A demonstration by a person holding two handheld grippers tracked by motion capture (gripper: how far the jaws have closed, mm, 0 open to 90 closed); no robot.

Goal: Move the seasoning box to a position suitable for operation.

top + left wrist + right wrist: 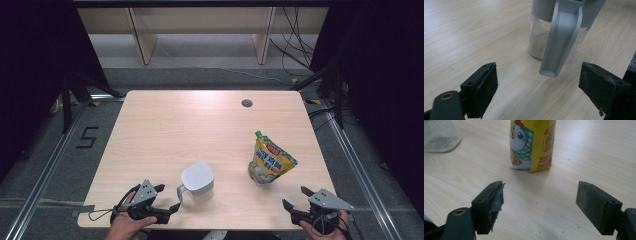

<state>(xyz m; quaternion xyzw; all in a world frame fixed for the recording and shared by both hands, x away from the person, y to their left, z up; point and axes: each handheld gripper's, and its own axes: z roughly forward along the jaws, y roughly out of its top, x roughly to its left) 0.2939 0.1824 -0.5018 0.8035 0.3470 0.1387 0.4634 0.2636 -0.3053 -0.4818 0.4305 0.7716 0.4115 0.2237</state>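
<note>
Table: my landmark is the jug; this pale wood top carries everything, bare behind the jug out to a round cable hole at the far edge.
Jug: a clear pitcher with a grey lid, standing upright near my edge of the table, a thin pale layer in its bottom, its handle pointing back toward my left gripper.
Pouch: a yellow spouted pouch with a chicken printed on it, standing a little tilted, well to the right of the jug and apart from it.
Left gripper: just beside the jug on its handle side, jaws spread wide and holding nothing; in the left gripper view the handle hangs between them but nearer the right jaw.
Right gripper: further right than the pouch, jaws wide and empty, facing the pouch squarely.
Step in hand, as I judge it: taking the jug by its handle.
How I would do it well: shift left until the handle is centred, go in level, close on its middle, not the free lower tip, and keep the jug upright.
</note>
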